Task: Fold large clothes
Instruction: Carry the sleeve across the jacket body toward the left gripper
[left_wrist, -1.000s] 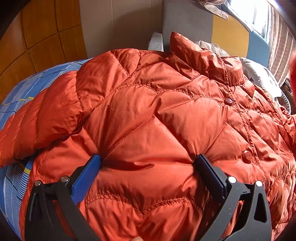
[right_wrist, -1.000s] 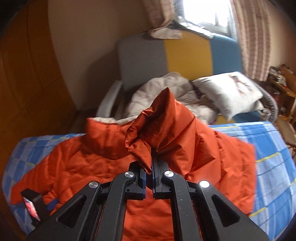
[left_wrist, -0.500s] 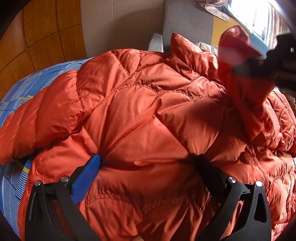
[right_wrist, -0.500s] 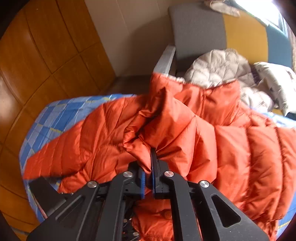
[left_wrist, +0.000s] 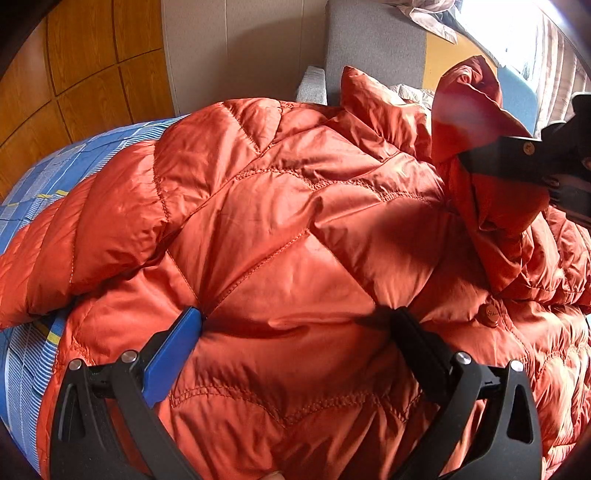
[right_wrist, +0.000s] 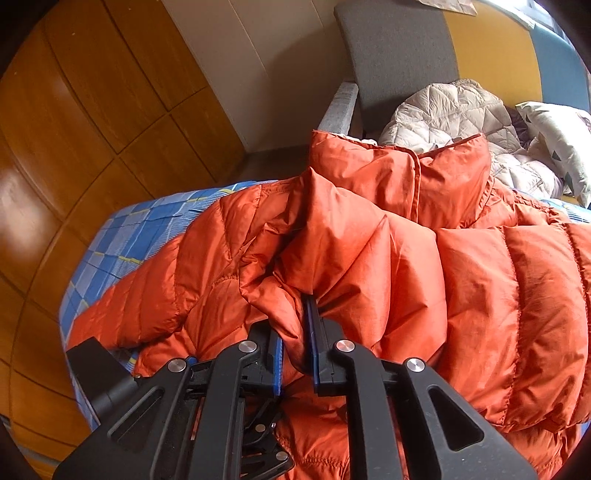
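Note:
An orange quilted puffer jacket (left_wrist: 280, 229) lies front up on a blue checked bed (left_wrist: 48, 177). My left gripper (left_wrist: 295, 317) is open, its fingers pressed down on the jacket's lower front, nothing between them. My right gripper (right_wrist: 295, 325) is shut on the jacket's sleeve (right_wrist: 332, 251) and holds it folded over the jacket's body (right_wrist: 517, 295). The right gripper also shows in the left wrist view (left_wrist: 524, 162), raised at the right with the sleeve end (left_wrist: 469, 107) bunched above it.
The bed's blue checked cover (right_wrist: 122, 243) shows at the left. A grey, yellow and blue sofa (right_wrist: 399, 59) stands behind the bed with a pale quilted coat (right_wrist: 450, 114) and a pillow (right_wrist: 561, 140) on it. Wooden wall panels (right_wrist: 74, 122) are at the left.
My right gripper has carried the sleeve leftward over the jacket's front and has lowered it. The left gripper has stayed pressed on the jacket.

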